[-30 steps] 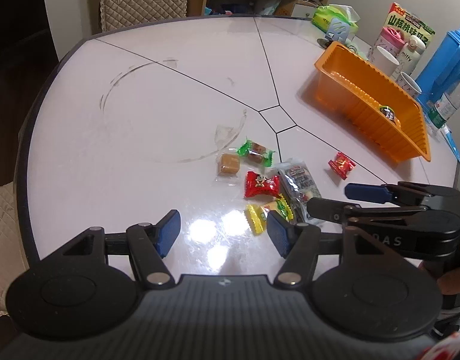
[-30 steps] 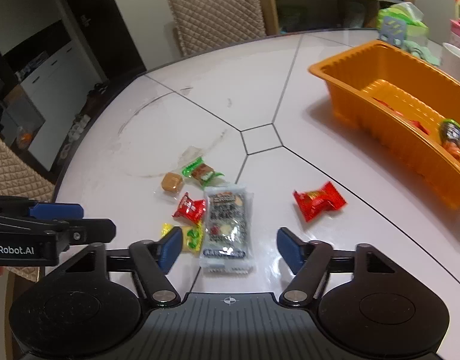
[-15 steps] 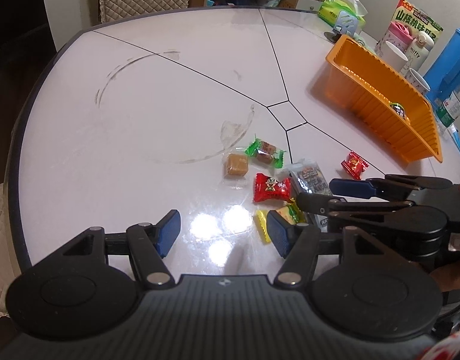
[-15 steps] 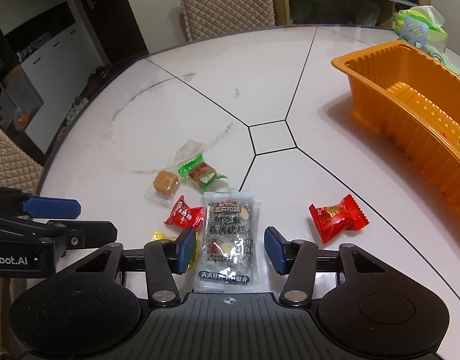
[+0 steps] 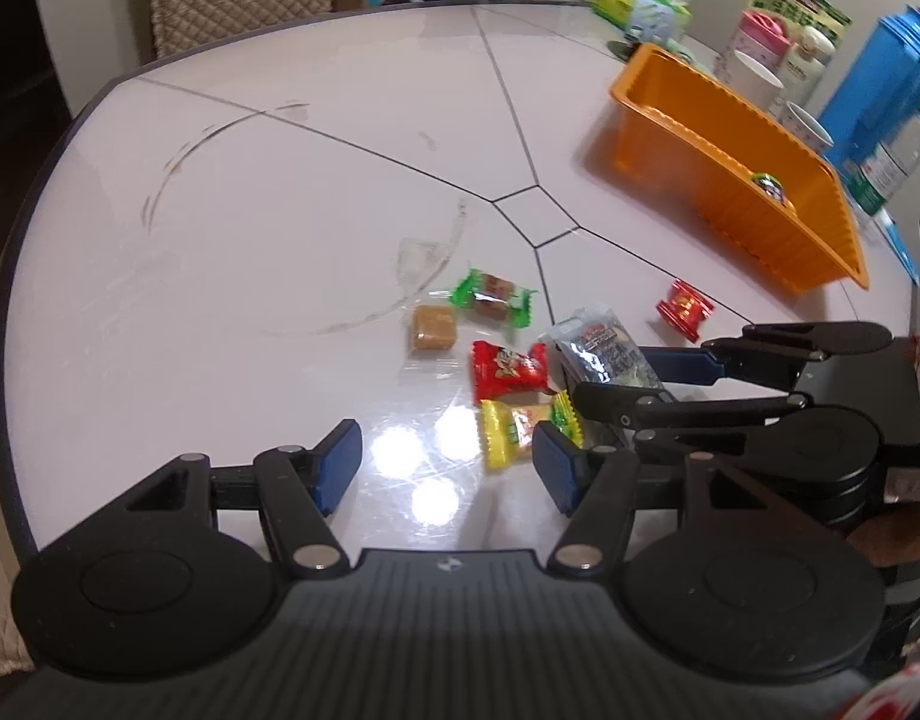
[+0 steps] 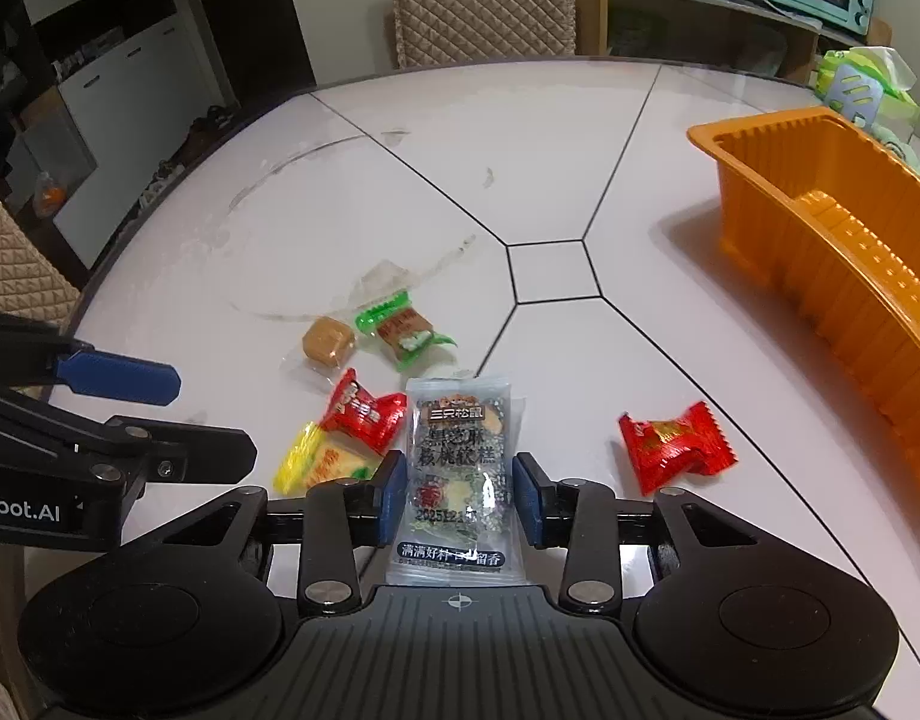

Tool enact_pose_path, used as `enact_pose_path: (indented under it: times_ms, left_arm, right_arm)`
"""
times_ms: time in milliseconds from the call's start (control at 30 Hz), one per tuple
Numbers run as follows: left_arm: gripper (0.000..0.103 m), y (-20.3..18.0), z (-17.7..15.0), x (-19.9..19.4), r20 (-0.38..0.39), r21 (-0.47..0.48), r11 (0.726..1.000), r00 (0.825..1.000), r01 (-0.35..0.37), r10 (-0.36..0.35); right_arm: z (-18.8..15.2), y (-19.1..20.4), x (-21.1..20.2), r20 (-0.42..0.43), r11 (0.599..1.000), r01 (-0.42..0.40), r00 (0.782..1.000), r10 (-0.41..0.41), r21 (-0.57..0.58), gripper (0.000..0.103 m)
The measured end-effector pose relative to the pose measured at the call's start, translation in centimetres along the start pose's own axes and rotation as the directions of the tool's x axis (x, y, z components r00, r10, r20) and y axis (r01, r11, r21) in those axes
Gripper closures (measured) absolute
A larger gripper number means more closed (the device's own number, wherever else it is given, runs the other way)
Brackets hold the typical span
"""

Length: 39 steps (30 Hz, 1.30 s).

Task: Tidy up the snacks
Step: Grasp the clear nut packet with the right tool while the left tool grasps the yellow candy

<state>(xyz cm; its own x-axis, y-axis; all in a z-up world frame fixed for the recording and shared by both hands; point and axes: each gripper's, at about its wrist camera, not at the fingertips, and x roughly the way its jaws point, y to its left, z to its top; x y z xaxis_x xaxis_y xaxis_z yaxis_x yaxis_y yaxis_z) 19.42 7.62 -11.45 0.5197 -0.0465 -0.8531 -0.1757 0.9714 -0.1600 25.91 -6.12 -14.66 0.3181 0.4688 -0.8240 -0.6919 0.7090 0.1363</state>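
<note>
- while the right gripper [image 6: 459,495] has just been closing, its blue pads flank the clear sachet [image 6: 457,468] at its edges; whether they press yet i cannot tell for sure, though the packet looks caught between them.
- the sachet lies on the table [image 6: 520,150] with its long axis running along the fingers, near end under the gripper body, far end towards the middle of the table.
- the left gripper [image 5: 447,465] stands open and empty; the yellow candy [image 5: 523,429] lies just beyond its right pad, not between the two.
- just left of the sachet sit a red candy [image 6: 364,414], a green-ended candy [image 6: 403,330] and a brown caramel [image 6: 327,341]; a second red candy [image 6: 673,447] lies apart on the right.
- the orange tray [image 6: 820,240] stands far right, well apart from the sachet; the right hand is the nearer to it, i judge.
- the tray's right end is cut off; one small item inside is too small to name.
</note>
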Motion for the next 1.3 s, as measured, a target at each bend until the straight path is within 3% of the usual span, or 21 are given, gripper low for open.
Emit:
enact_pose_path:
  times_ms: [267, 533, 867, 1167, 1300]
  left_arm:
    - [0.043, -1.7, -0.2, 0.7, -0.004, 0.117, 0.991, 0.998, 0.058, -0.058]
    - [0.044, -2.9, 0.1, 2.9, -0.033, 0.090, 0.995, 0.999, 0.036, -0.033]
    - [0.057, -4.1, 0.2, 4.0, -0.025, 0.108, 0.994, 1.000, -0.003, 0.006]
    - [0.071, -4.2, -0.2, 3.4, -0.016, 0.110, 0.994, 1.000, 0.006, -0.004]
    - [0.071, -3.9, -0.6, 3.1, -0.026, 0.094, 0.995, 1.000, 0.020, -0.017]
  right_arm:
    - [-1.9, -2.8, -2.2, -0.015, 0.995, 0.017, 1.000, -0.016, 0.102, 0.065]
    - [-4.0, -4.4, -4.3, -0.017, 0.983, 0.051, 0.999, -0.049, 0.177, 0.065]
    - [-4.9, -4.8, -5.0, -0.009, 0.977, 0.061, 0.998, -0.060, 0.206, 0.065]
    - [-5.0, -4.8, -5.1, -0.007, 0.979, 0.064, 0.998, -0.064, 0.194, 0.065]
    - [-5.0, -4.7, -5.1, -0.007, 0.980, 0.066, 0.998, -0.066, 0.190, 0.065]
